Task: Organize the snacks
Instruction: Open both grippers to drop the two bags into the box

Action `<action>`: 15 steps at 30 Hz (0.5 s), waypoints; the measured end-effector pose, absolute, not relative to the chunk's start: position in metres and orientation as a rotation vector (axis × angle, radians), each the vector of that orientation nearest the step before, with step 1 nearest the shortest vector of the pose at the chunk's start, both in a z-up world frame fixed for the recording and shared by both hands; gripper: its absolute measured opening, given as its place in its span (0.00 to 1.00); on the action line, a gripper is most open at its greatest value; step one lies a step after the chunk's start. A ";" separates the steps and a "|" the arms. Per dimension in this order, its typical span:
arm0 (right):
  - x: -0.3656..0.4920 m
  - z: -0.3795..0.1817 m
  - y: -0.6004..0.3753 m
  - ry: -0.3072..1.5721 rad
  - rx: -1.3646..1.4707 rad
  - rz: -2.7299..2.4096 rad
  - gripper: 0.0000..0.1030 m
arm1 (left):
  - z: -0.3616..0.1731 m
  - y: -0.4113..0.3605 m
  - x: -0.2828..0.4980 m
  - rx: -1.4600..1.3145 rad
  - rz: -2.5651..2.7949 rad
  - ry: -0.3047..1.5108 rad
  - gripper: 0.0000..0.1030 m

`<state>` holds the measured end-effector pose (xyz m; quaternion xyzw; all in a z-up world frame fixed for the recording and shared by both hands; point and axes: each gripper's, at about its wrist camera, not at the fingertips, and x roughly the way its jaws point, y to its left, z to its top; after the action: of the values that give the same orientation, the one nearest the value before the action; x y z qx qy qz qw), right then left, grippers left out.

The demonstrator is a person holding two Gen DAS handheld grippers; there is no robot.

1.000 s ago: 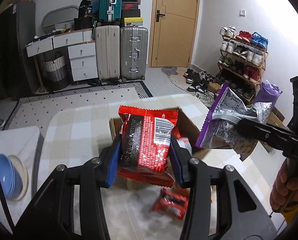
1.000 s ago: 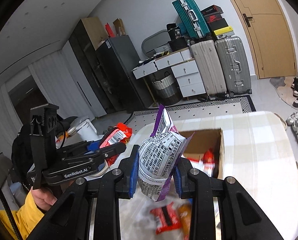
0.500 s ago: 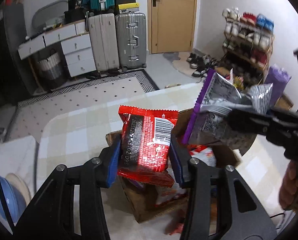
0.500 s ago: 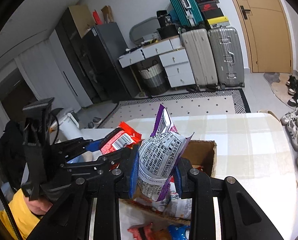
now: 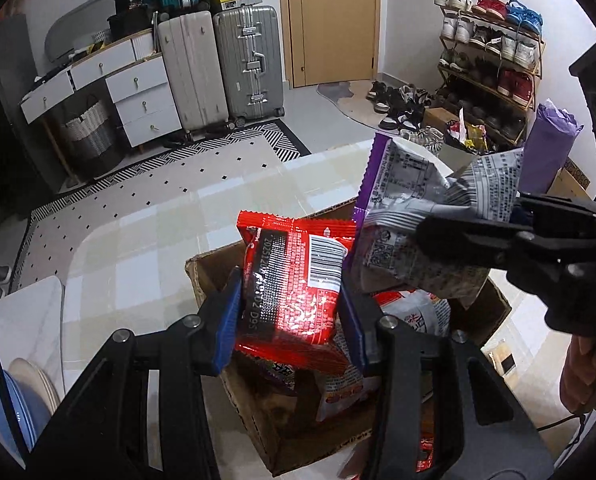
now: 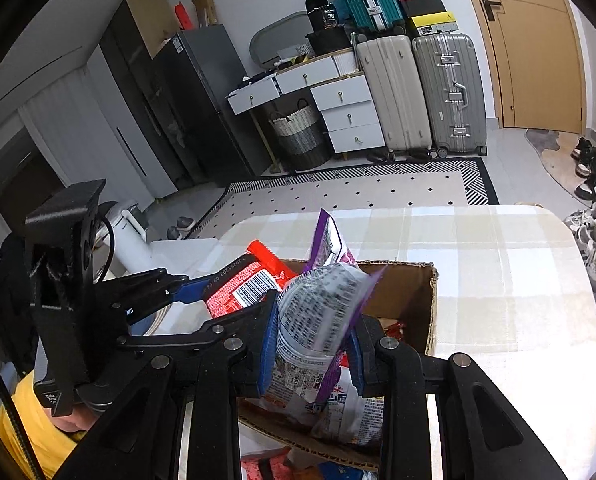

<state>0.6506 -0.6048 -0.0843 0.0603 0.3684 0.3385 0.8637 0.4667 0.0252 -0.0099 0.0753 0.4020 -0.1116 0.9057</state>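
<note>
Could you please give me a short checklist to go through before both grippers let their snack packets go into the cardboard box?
1. Left gripper has a firm hold on the red packet: ok, pinched between both pads.
2. Right gripper holds the purple packet: ok, though the packet is crumpled.
3. Red packet is above the cardboard box: ok.
4. Purple packet is above the box opening: ok in the right wrist view.
5. Room left in the box: cannot tell; several packets already lie inside.
6. The two grippers are apart from each other: cannot tell; they are close and the packets look nearly touching.
</note>
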 end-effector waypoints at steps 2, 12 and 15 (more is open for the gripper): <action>0.651 -0.084 -0.605 0.775 0.130 0.711 0.29 | -0.015 0.024 0.464 0.156 -0.231 0.836 0.41; 0.650 -0.089 -0.604 0.785 0.125 0.716 0.29 | -0.036 0.015 0.463 0.168 -0.244 0.858 0.41; 0.650 -0.088 -0.603 0.783 0.123 0.717 0.29 | -0.037 0.021 0.458 0.166 -0.240 0.851 0.41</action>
<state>0.6502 -0.6031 -0.0883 0.0588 0.3732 0.3416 0.8605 0.4584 0.0208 -0.0372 0.0804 0.4114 -0.1159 0.9005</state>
